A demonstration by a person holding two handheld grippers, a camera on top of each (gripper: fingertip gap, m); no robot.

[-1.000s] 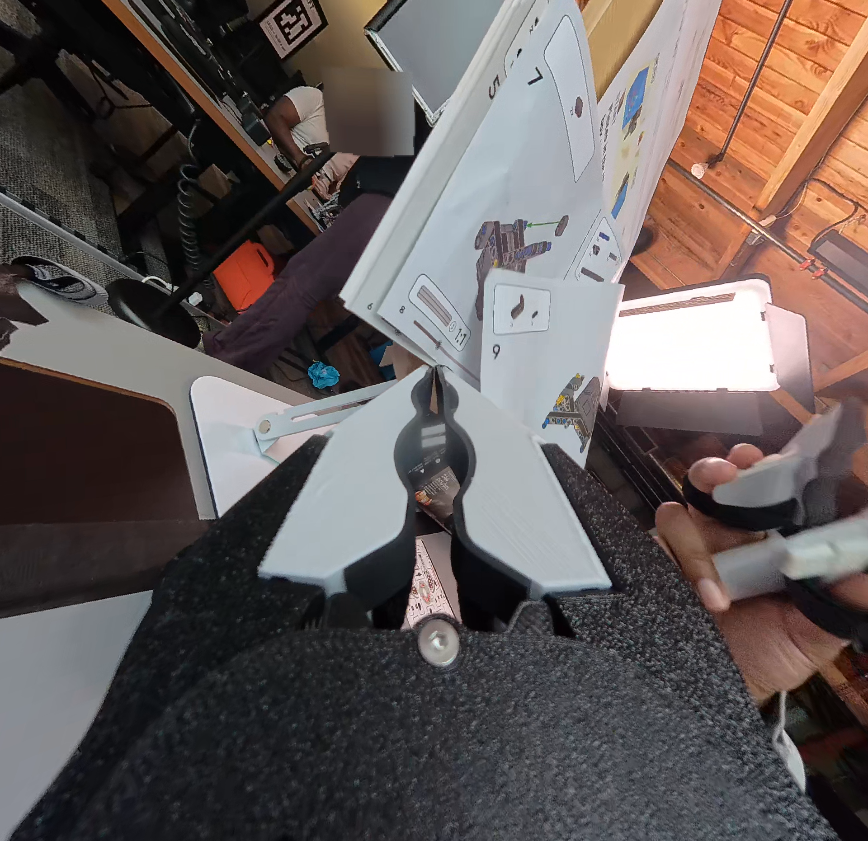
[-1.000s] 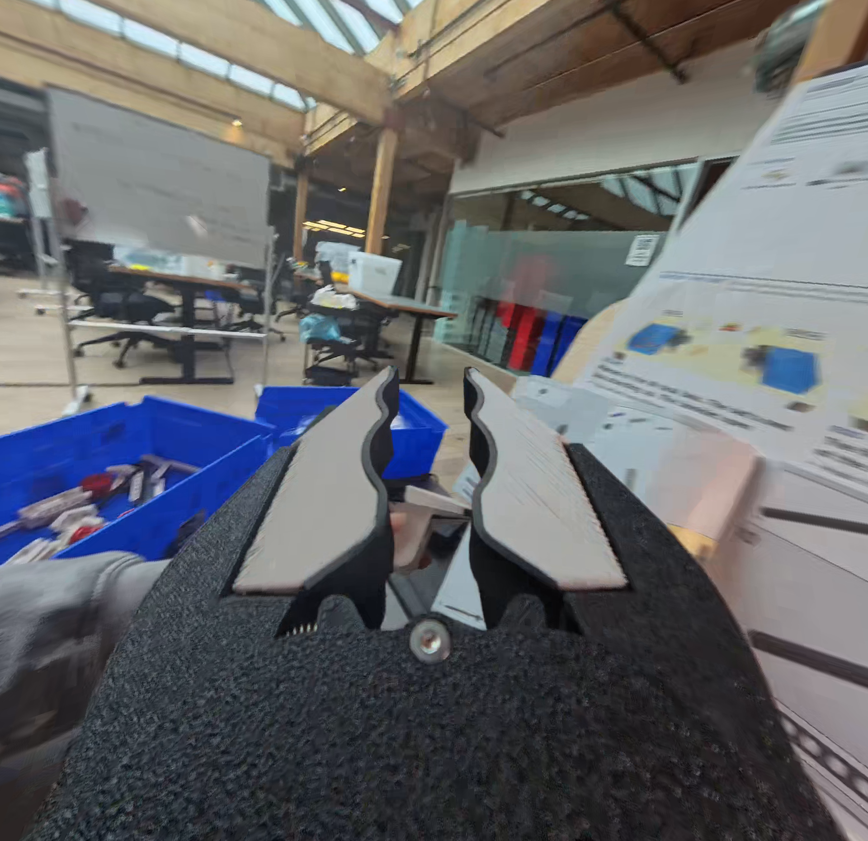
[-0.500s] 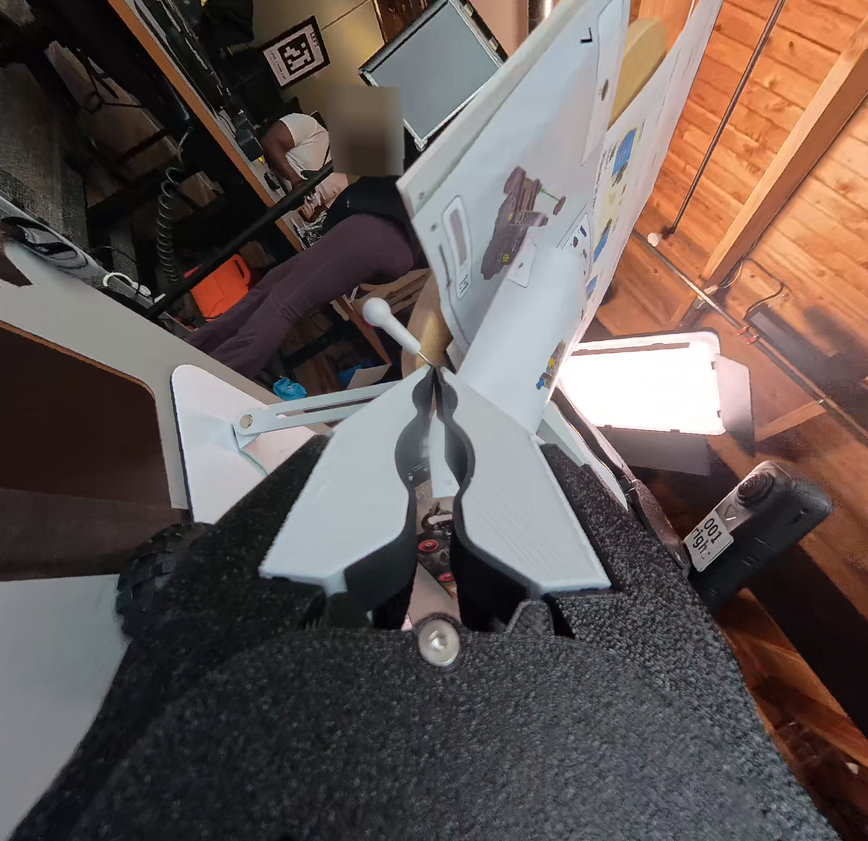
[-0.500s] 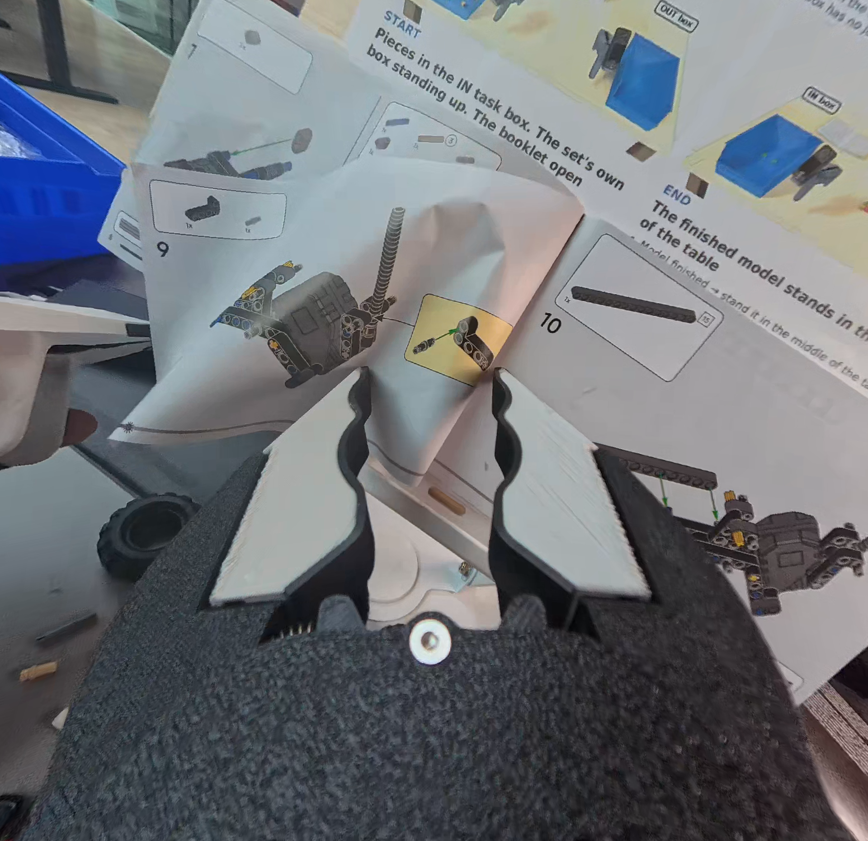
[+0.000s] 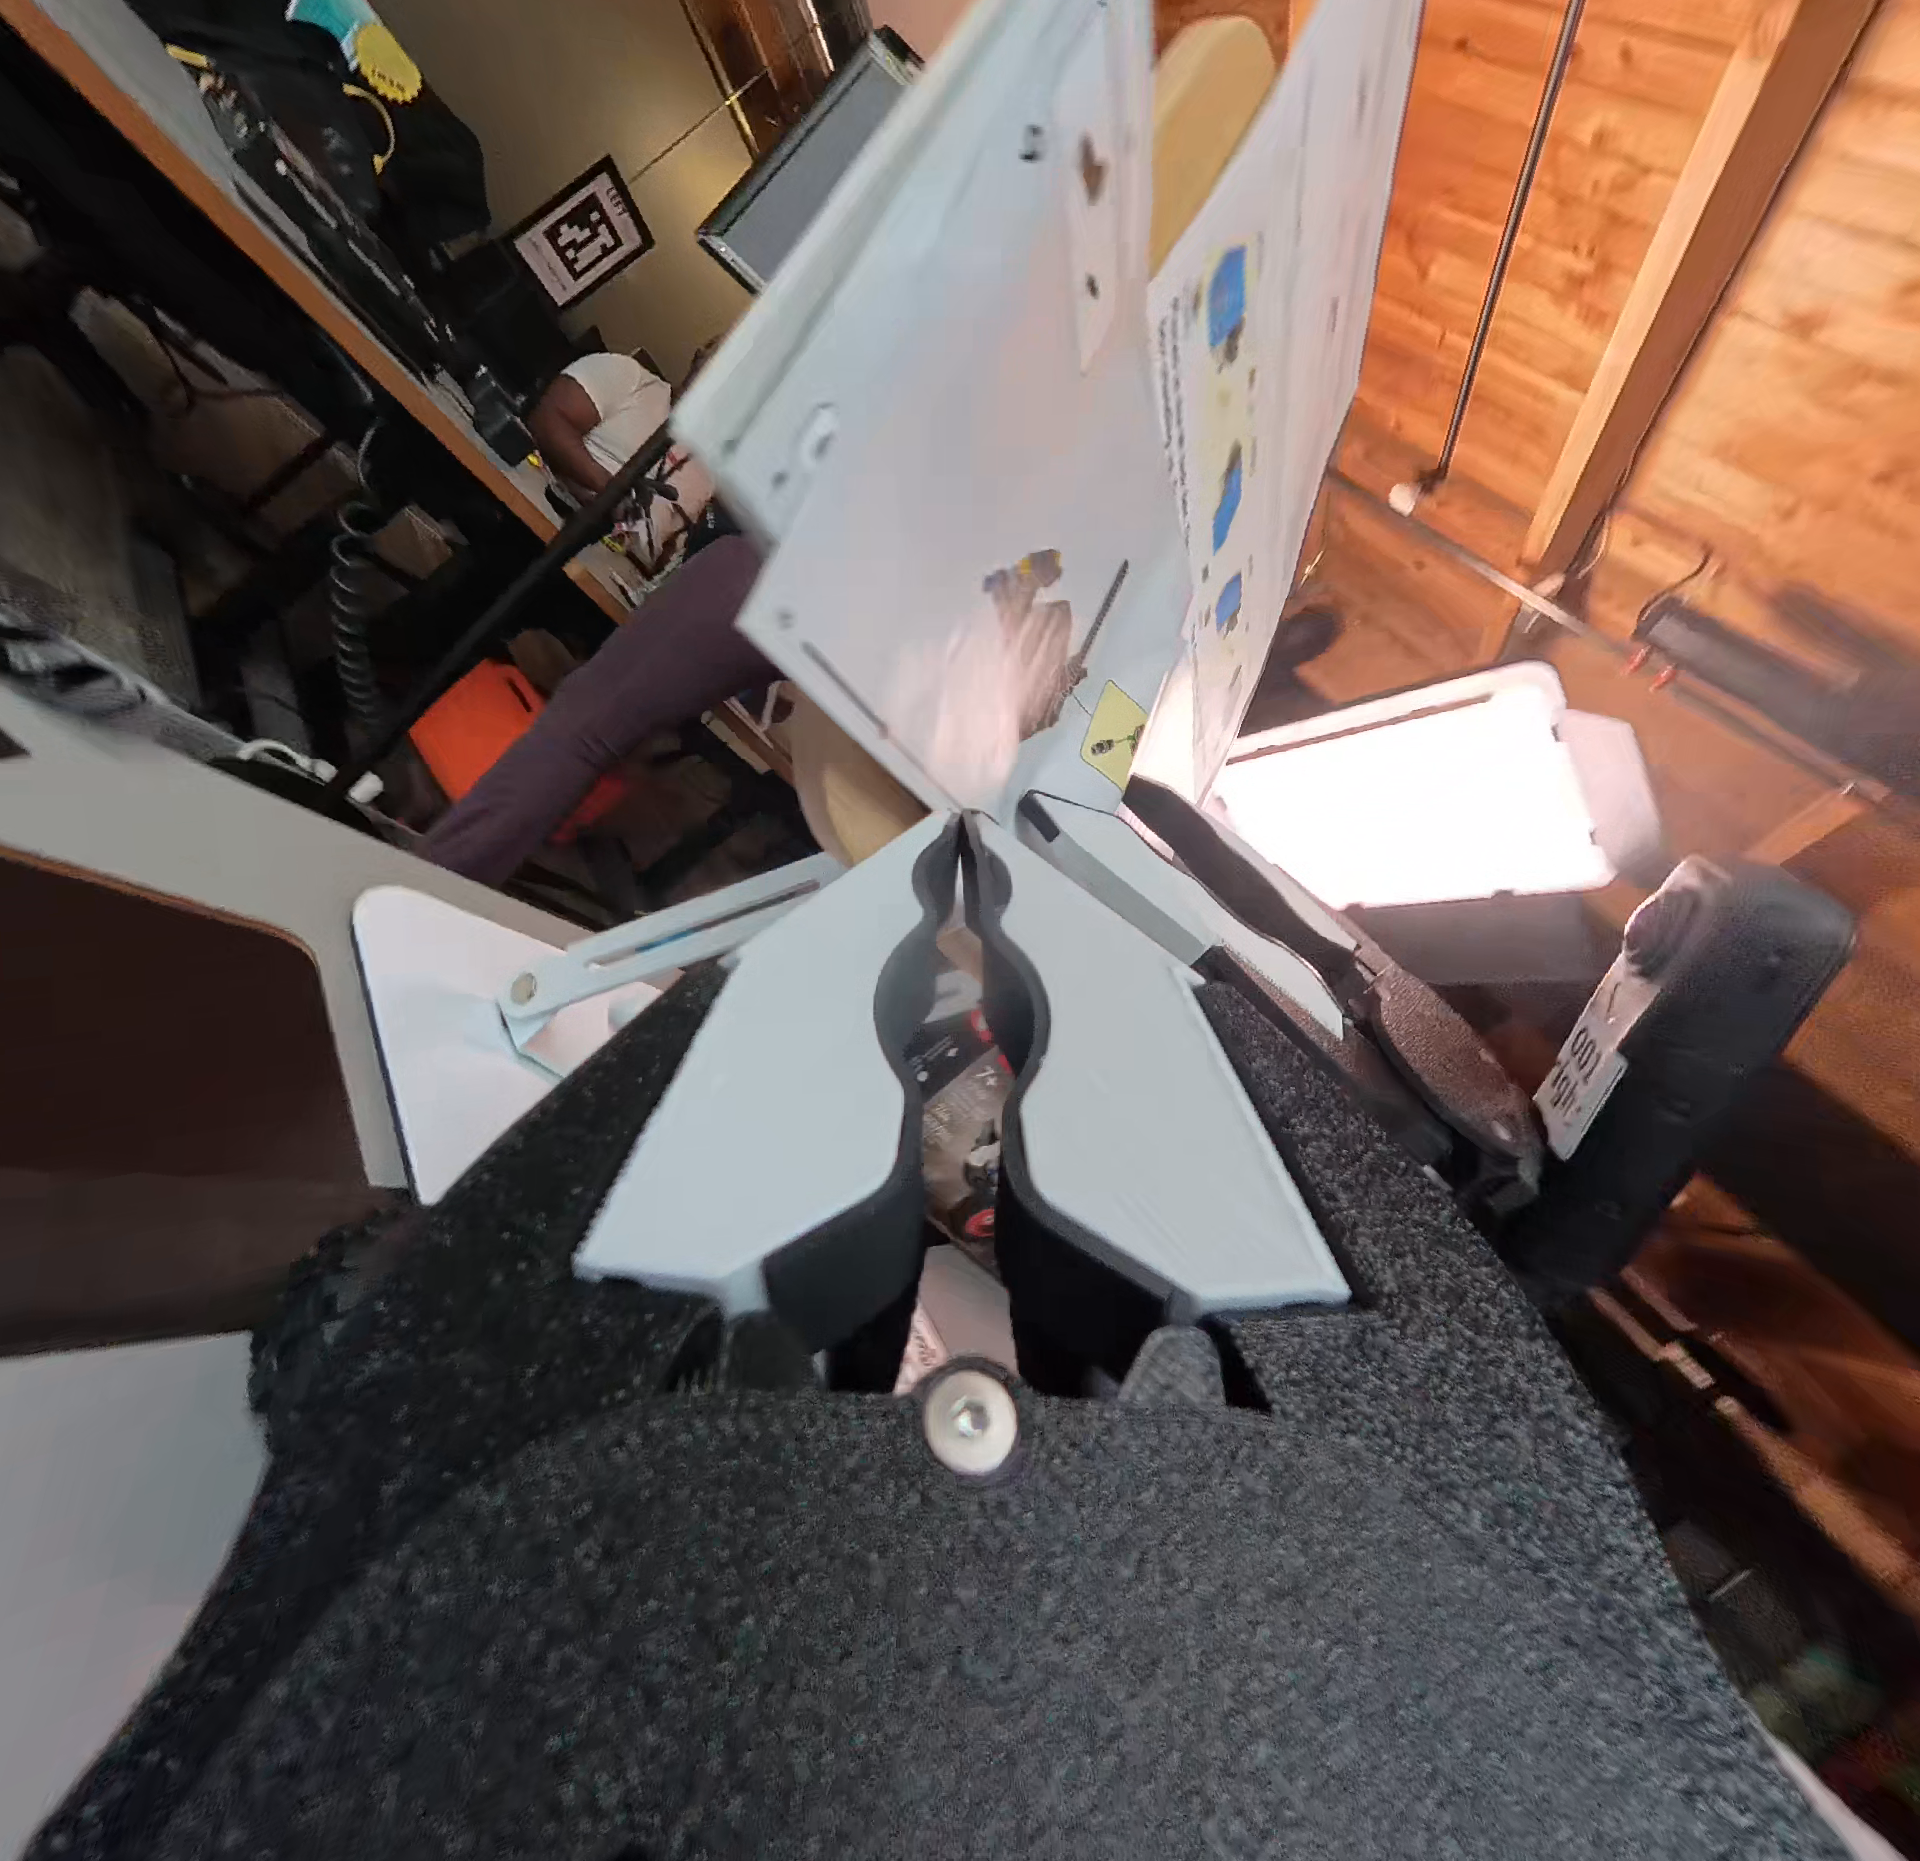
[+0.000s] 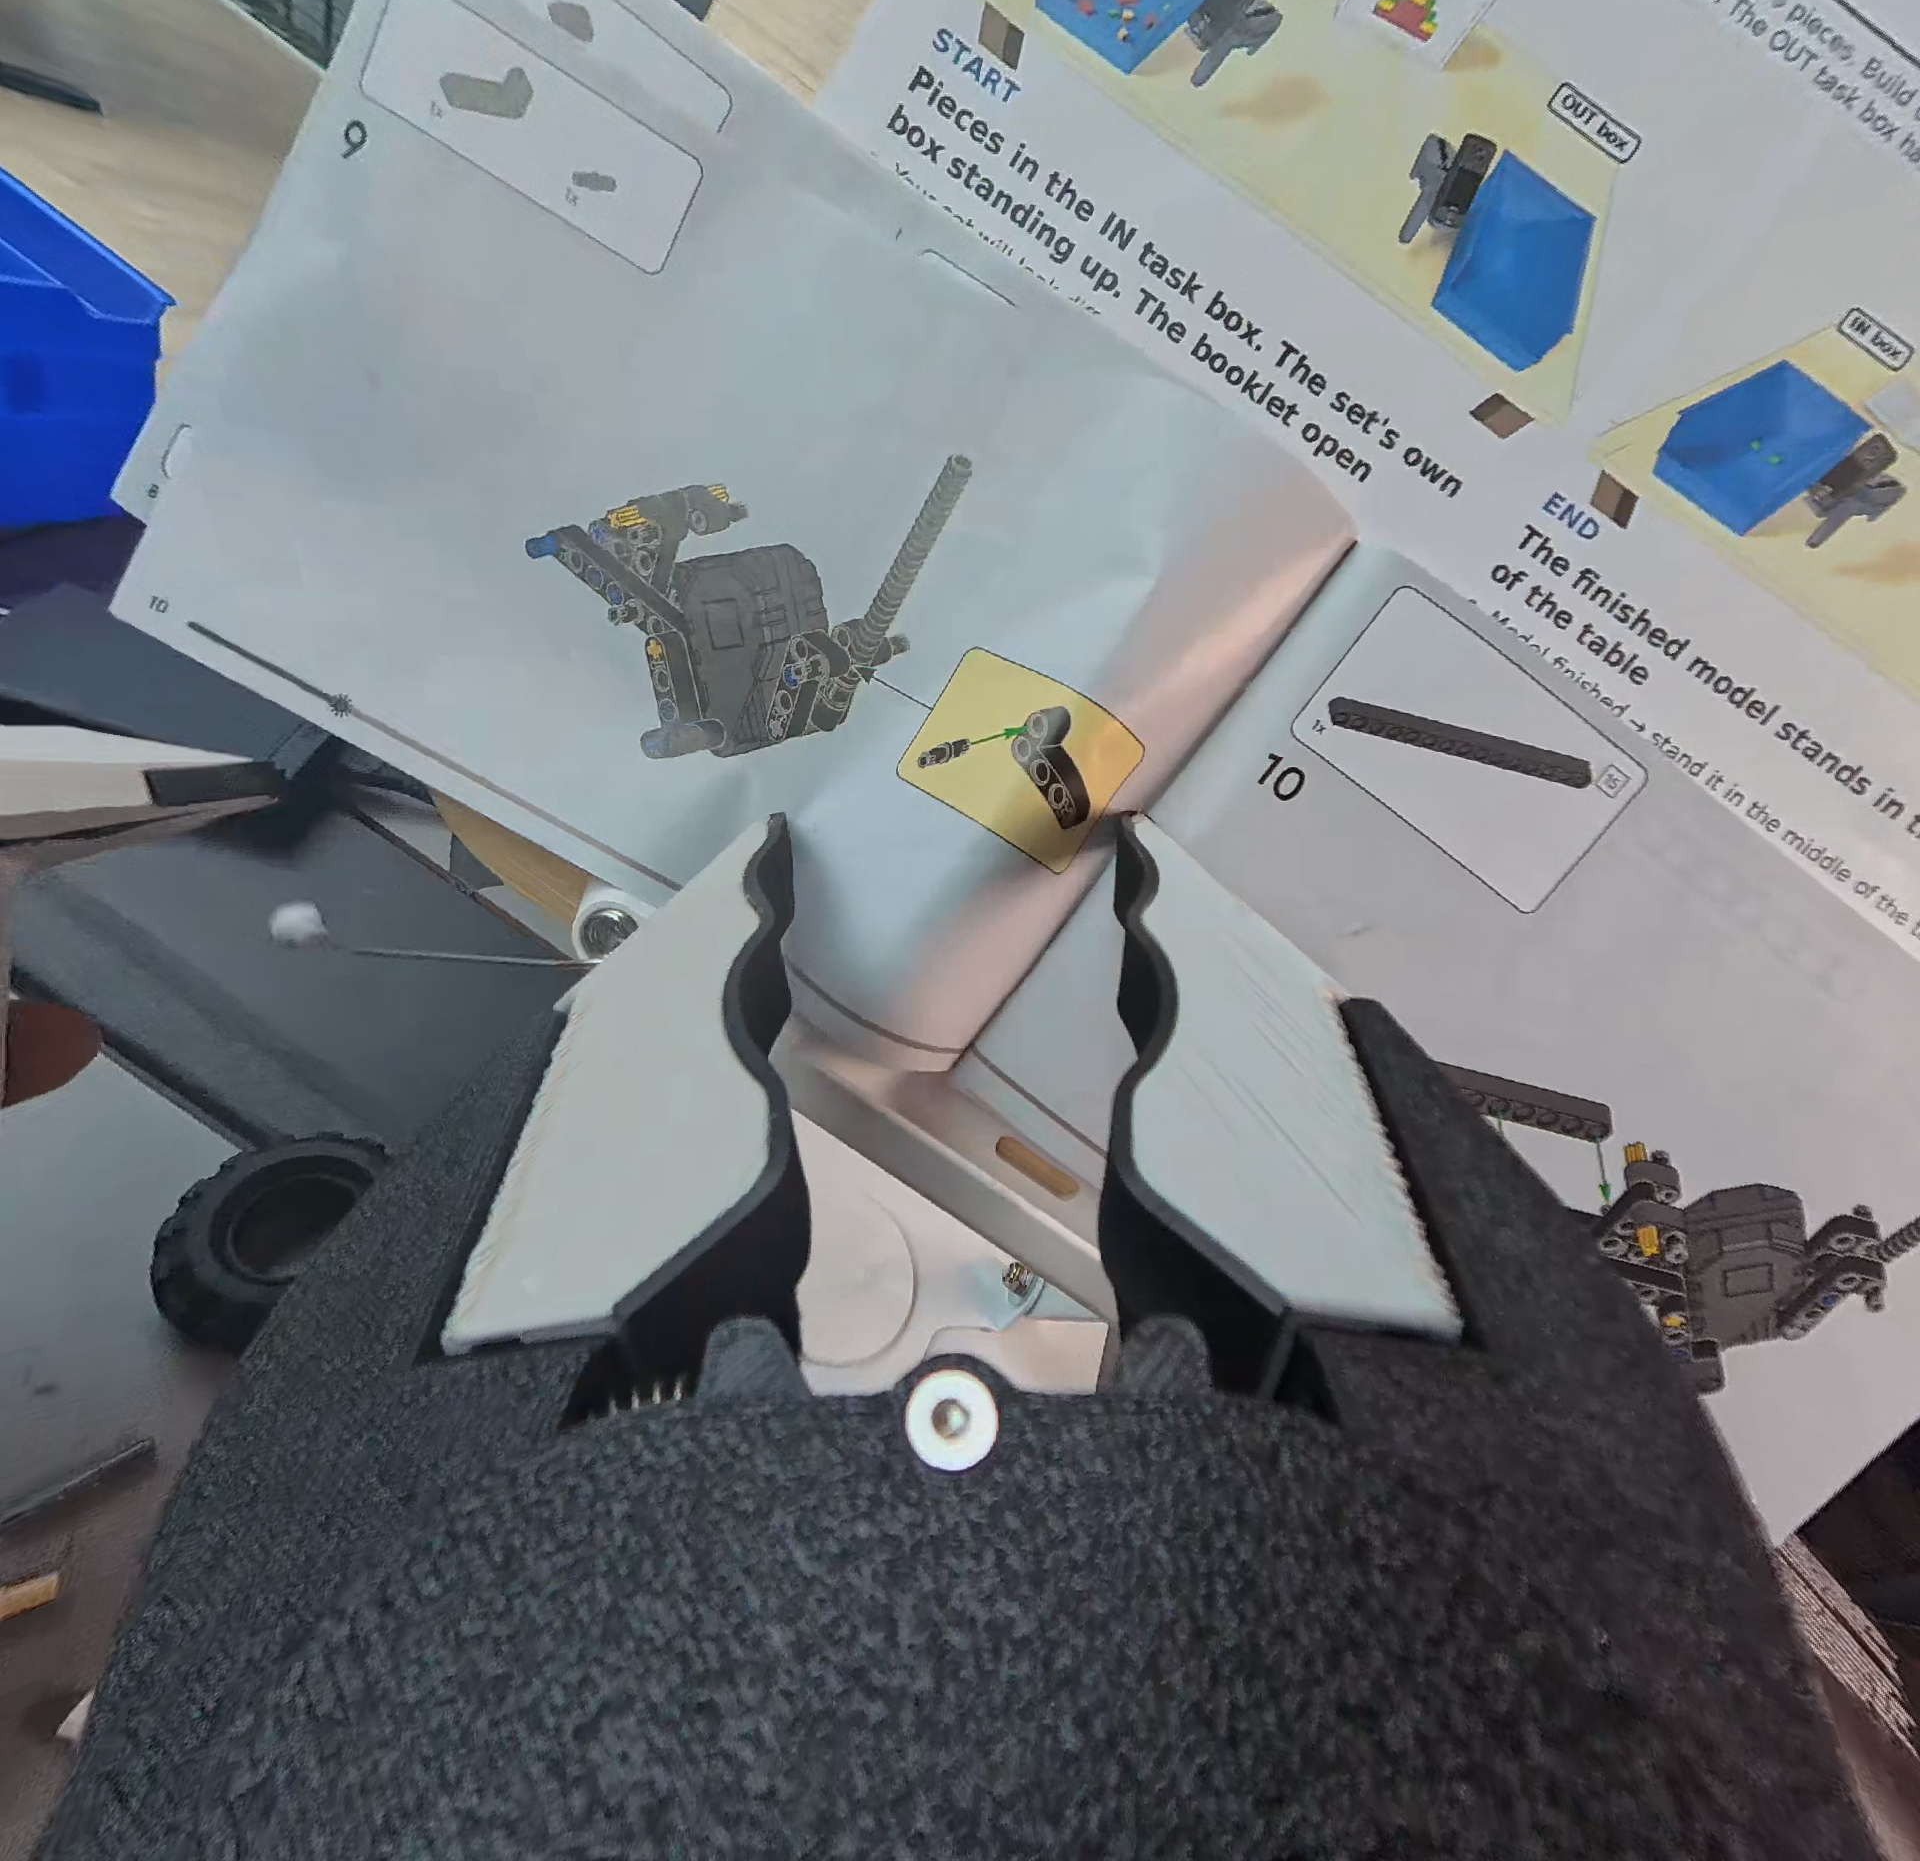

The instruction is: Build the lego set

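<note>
The open instruction booklet (image 6: 644, 377) stands on a white stand (image 6: 883, 1281). Its left page curls up from the fold. In the left wrist view my left gripper (image 5: 961, 829) is shut, with the lower edge of the booklet page (image 5: 935, 523) pinched at its tips. My right gripper (image 6: 951, 845) is open and empty, its tips just below the page's lower edge near the fold. It also shows in the left wrist view (image 5: 1195, 897), close to the right of my left fingertips. A black lego tyre (image 6: 260, 1229) lies on the table to the left.
A printed task sheet (image 6: 1351, 253) stands behind the booklet. A blue bin (image 6: 62, 357) is at the far left. Small loose pieces (image 6: 26, 1593) lie at the table's near left. A bright light panel (image 5: 1403, 783) and a seated person (image 5: 623, 606) are behind.
The held page has swung over and now lies more open. My right gripper dropped from facing the room to the booklet, opened wider and came up close to the page's fold.
</note>
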